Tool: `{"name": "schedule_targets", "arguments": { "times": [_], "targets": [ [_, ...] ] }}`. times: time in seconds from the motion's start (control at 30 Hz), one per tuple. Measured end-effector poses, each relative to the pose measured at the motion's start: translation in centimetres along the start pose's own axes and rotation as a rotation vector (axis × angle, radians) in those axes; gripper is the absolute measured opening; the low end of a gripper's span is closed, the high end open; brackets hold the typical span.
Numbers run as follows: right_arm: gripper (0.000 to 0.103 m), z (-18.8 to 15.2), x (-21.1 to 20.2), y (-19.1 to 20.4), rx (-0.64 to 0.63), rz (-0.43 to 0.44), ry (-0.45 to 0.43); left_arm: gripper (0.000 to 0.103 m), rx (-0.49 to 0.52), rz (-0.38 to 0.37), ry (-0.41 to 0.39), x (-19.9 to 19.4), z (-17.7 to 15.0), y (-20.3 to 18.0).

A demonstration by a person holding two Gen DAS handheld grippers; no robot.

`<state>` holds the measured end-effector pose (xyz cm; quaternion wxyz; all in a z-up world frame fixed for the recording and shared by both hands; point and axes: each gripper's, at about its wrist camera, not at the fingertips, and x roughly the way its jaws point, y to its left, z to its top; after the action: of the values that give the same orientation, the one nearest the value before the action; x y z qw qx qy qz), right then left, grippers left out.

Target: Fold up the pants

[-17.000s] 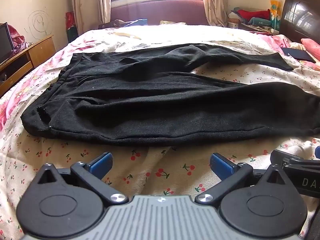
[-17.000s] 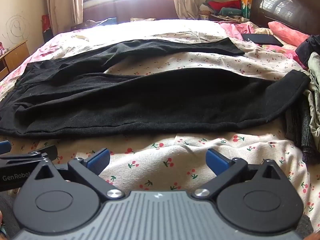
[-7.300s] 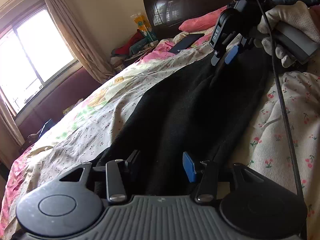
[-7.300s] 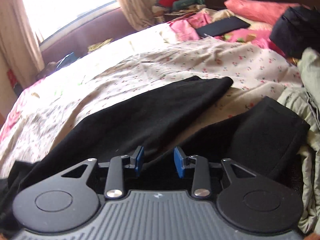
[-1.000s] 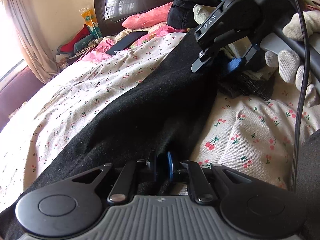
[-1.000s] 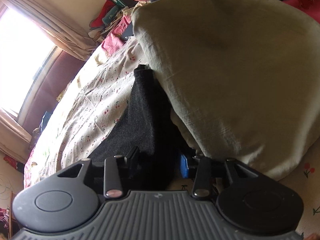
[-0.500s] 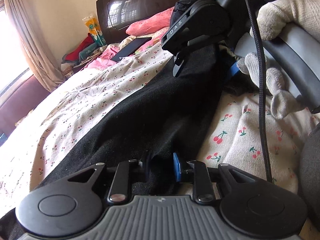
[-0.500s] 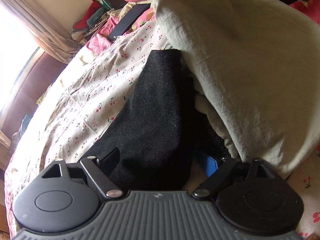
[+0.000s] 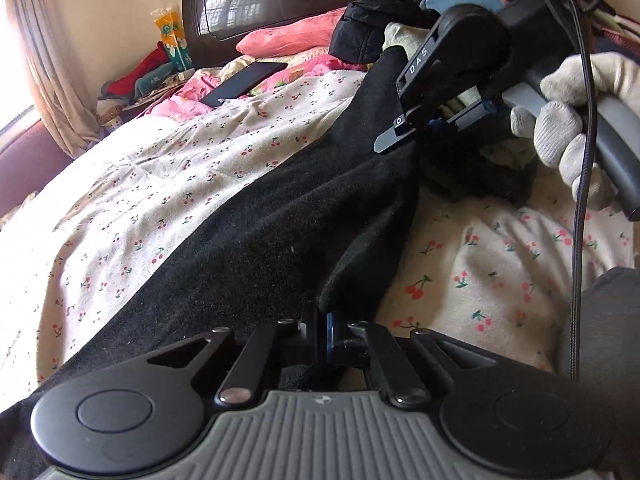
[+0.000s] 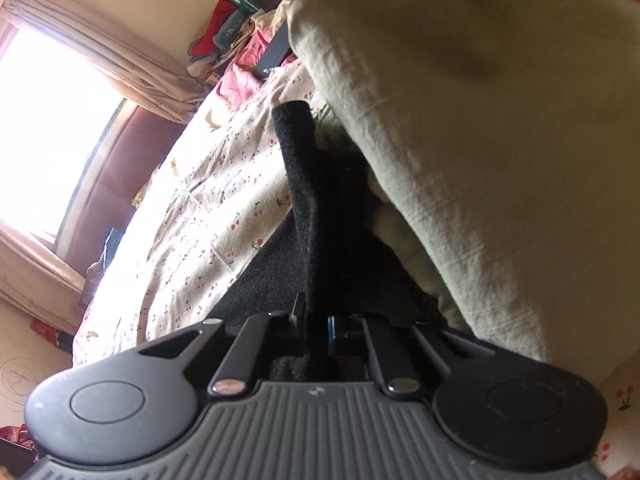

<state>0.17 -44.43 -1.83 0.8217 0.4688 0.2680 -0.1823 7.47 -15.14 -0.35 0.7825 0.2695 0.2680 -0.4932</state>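
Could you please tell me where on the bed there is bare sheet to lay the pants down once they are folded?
The widest free patch is the cherry-print sheet between the black pants and the window side. A smaller patch lies on the near side of the pants. It is crowded by the headboard: pink pillow, dark tablet, black bundle, olive cloth.

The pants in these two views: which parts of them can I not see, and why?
- Left wrist view: the black pants run under the left gripper; the waist end is cut off by the lower left edge.
- Right wrist view: the olive cloth covers the pants' right side; the right gripper hides the pinched edge.
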Motion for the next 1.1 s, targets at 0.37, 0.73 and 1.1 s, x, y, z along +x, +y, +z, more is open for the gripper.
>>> {"name": "schedule_targets", "arguments": {
  "times": [0.37, 0.73, 1.1],
  "targets": [
    [0.037, 0.2, 3.8, -1.1, 0.057, 0.12, -0.002, 0.031, 0.064, -0.028, 0.071, -0.1, -1.5, -2.3],
    [0.006, 1.5, -0.5, 4.7, -0.029, 0.177, -0.084, 0.033, -0.299, 0.035, -0.056, -7.9, -5.4, 2.6],
    [0.006, -11.1, 2.2, 26.6, -0.555, 0.354, 0.057, 0.038, -0.551, 0.565, 0.013, -17.3, -18.2, 14.0]
  ]
}}
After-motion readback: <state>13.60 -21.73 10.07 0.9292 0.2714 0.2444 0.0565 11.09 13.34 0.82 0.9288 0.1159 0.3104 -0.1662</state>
